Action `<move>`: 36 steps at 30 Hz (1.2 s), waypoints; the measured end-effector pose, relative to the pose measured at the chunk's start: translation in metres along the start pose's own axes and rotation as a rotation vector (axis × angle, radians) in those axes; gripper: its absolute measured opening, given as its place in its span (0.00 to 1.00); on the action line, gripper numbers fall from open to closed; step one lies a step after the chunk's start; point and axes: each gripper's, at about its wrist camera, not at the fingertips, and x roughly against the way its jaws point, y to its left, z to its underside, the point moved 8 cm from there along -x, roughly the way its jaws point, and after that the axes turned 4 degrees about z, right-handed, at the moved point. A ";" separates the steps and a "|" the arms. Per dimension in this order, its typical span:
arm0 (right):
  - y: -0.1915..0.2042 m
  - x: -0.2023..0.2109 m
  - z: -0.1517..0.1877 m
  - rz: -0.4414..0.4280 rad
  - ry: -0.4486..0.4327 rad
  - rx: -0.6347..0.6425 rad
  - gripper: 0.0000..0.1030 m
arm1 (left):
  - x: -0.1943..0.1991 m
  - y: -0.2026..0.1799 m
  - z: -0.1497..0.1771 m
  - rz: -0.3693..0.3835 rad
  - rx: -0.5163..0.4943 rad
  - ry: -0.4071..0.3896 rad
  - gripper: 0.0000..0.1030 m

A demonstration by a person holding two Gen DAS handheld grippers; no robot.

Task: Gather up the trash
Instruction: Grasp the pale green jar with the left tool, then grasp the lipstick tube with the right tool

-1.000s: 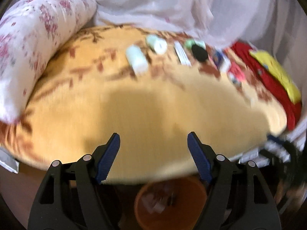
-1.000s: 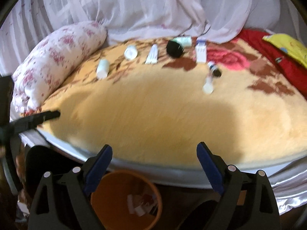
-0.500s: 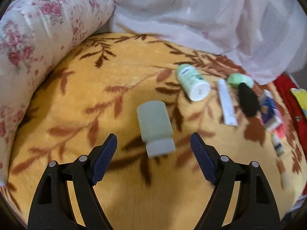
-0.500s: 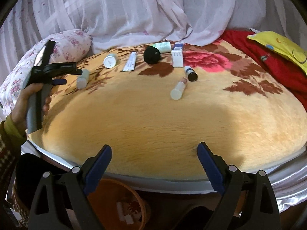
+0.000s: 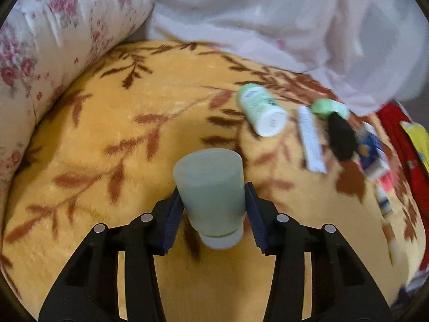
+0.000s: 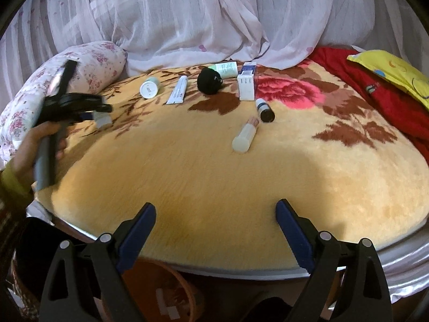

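Left gripper clamped on pale green bottle, cap toward camera, over yellow blanket near floral pillow. Right gripper wide open, holding nothing, above orange bin at bed edge

On the yellow blanket lay eight pieces of trash. Three were pale green bottles: one nearest the blanket's floral-pillow end, one farther along, one at the blanket's far edge. There was one flat white tube, one black round object, one white and blue box, one small dark-capped vial and one pale stick-shaped tube toward the blanket's middle. One orange bin stood below its near edge.
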 end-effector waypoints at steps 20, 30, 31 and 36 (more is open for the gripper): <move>-0.027 -0.087 -0.075 0.113 0.057 -0.087 0.69 | 0.089 -0.043 0.095 0.171 -0.145 -0.018 0.42; -0.033 -0.088 -0.069 0.083 0.104 -0.091 0.17 | 0.097 -0.046 0.112 0.187 -0.161 -0.006 0.42; -0.032 -0.086 -0.068 0.086 0.101 -0.081 0.17 | 0.099 -0.046 0.114 0.188 -0.163 -0.005 0.42; -0.026 -0.070 -0.064 0.080 0.065 -0.058 0.17 | 0.112 -0.044 0.121 0.202 -0.156 -0.011 0.42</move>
